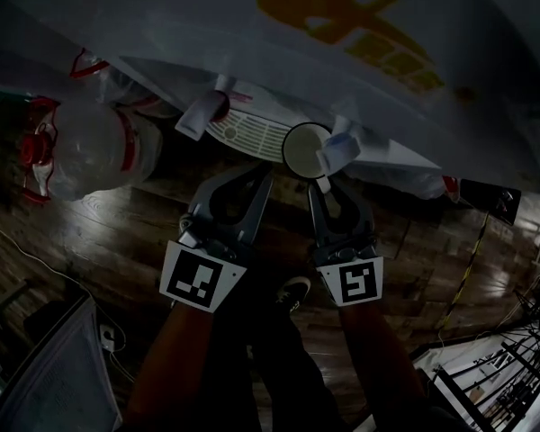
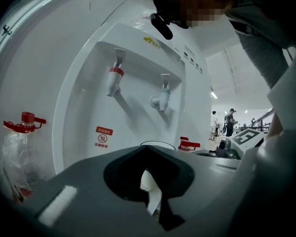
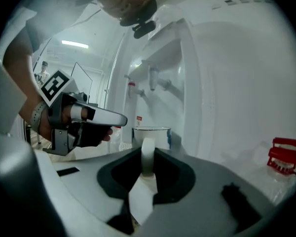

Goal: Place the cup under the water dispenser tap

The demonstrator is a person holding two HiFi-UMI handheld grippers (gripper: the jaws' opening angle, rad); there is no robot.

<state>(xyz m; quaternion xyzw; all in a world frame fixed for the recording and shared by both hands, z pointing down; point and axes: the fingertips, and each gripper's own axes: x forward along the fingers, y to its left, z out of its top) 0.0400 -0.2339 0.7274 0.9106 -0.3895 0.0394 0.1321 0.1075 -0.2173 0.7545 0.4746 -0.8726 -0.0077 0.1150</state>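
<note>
Pinching the white cup point(image 1: 304, 149) by its handle with the right gripper point(image 1: 321, 185), over the drip tray's point(image 1: 250, 133) right end, just left of the blue tap point(image 1: 342, 145). Carrying the left gripper point(image 1: 263, 175) closed, empty.

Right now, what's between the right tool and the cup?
Only the white handle of the cup, pinched in the right tool. The right gripper view shows it.
</note>
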